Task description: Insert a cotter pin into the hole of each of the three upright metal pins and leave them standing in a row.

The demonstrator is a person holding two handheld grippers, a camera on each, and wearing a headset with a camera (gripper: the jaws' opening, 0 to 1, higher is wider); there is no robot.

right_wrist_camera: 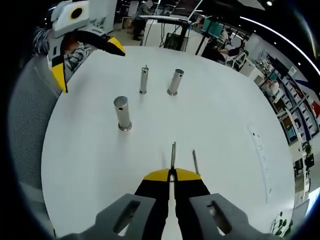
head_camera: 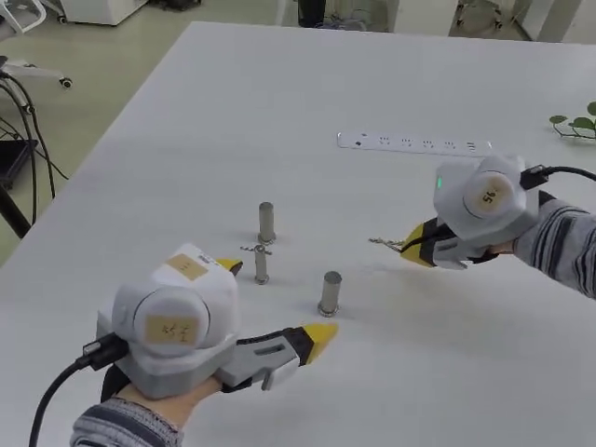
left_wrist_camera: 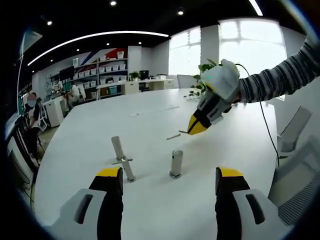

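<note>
Pins: three stand on the white table (head_camera: 279, 112) around the centre of the head view: rear pin (head_camera: 266, 222), middle pin (head_camera: 262, 264) and near pin (head_camera: 330, 292). They make a loose triangle more than a row.
Middle pin: a thin crosspiece (head_camera: 252, 249) shows near its top, so I judge it already fitted. The other two look bare, and their holes are too small to make out.
Cotter pin (right_wrist_camera: 173, 154): pinched between the closed jaws of the right gripper (right_wrist_camera: 173, 172) and pointing forward. It sits right of centre in the head view, well apart from the pins.
Spare piece (right_wrist_camera: 194, 160): a thin sliver lies on the table just beside the held one. It is probably another cotter pin, but too small to be sure.
Left gripper (head_camera: 275, 300): jaws spread wide and holding nothing, at the lower left of the head view. One tip is near the middle pin, the other near the near pin.
Risk, tipping: the pins stand loose on small bases. A push that misses the hole could topple one unless the left gripper steadies it.
Risk, grip: the thin wire could swivel or slip in the jaws and arrive crooked.
Risk, left jaws: closing off-centre, or brushing the middle pin, could knock a pin over.
Risk, spare: a low sweep of the right gripper could flick the spare piece away.
</note>
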